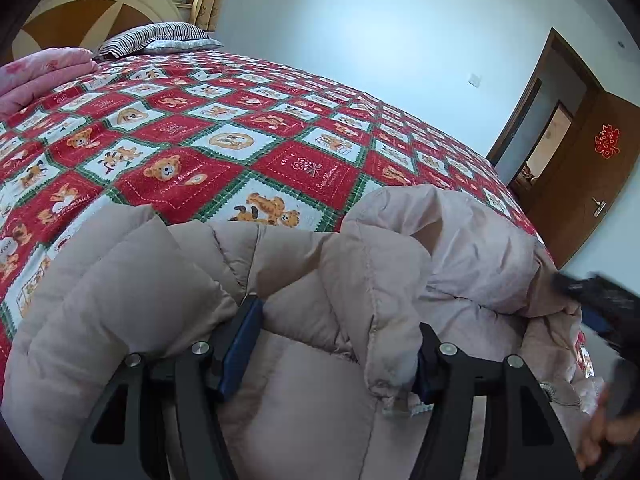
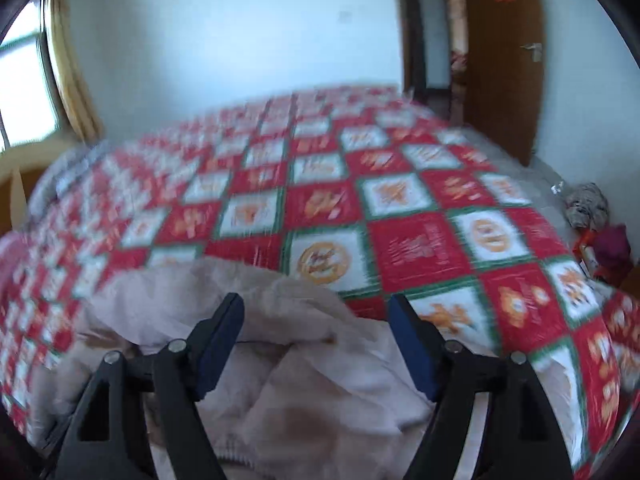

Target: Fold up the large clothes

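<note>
The beige puffer jacket (image 1: pixel 288 320) lies bunched on the bed (image 1: pixel 240 128), near its edge. My left gripper (image 1: pixel 336 344) is wide open with jacket folds between the jaws; my right gripper (image 2: pixel 316 340) is open over it too. It looks light, puffy and slippery, so I would pinch a stitched seam.

Left gripper (image 1: pixel 336 344) jaws spread over beige puffer coat (image 1: pixel 280 280) (bunched) on patchwork bedspread (image 1: pixel 240 128).
</note>
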`<control>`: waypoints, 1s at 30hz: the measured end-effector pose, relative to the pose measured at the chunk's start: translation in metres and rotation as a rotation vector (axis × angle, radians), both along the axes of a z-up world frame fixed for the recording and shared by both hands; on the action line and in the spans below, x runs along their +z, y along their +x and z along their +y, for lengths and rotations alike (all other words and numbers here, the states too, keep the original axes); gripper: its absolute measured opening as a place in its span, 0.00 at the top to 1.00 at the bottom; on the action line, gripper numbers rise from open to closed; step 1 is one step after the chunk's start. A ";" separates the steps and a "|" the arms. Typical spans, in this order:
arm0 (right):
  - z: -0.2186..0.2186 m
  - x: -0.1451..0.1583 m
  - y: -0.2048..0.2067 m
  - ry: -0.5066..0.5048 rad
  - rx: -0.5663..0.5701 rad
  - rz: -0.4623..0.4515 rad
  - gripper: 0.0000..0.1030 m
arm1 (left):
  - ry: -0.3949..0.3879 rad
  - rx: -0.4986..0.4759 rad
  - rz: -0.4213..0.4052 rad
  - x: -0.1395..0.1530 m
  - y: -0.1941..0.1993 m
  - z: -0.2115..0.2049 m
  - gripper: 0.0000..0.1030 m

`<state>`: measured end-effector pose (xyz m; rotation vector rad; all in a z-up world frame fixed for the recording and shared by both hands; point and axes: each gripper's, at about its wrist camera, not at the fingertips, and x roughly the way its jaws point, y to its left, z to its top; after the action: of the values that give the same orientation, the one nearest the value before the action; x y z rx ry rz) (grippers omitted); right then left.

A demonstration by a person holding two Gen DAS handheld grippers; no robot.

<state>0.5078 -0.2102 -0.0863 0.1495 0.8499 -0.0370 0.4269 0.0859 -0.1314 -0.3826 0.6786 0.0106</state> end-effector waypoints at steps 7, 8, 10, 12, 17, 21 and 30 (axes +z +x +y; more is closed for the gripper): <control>-0.002 -0.015 -0.021 0.029 0.101 0.086 0.91 | 0.006 -0.006 0.022 -0.003 0.006 0.000 0.36; -0.003 -0.014 -0.030 0.030 0.101 0.081 0.91 | 0.004 -0.007 0.023 -0.004 0.006 0.001 0.36; -0.002 -0.023 -0.048 0.016 0.099 0.089 0.91 | 0.001 -0.011 0.026 -0.004 0.007 0.001 0.36; 0.001 -0.040 -0.057 -0.036 0.092 0.076 0.91 | -0.004 -0.020 0.028 -0.004 0.007 0.001 0.34; -0.009 -0.051 -0.061 0.037 0.102 -0.020 0.91 | -0.043 -0.072 0.042 0.002 0.005 0.005 0.34; -0.010 -0.051 -0.059 0.051 0.107 -0.023 0.91 | 0.032 -0.087 0.037 0.035 -0.017 0.001 0.34; 0.000 -0.050 -0.065 -0.044 0.092 -0.051 0.91 | 0.100 -0.204 -0.136 0.108 0.026 -0.050 0.34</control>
<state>0.4431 -0.2103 -0.1359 0.0699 0.8038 0.0340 0.4534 0.0362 -0.0234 -0.2142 0.5777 -0.1731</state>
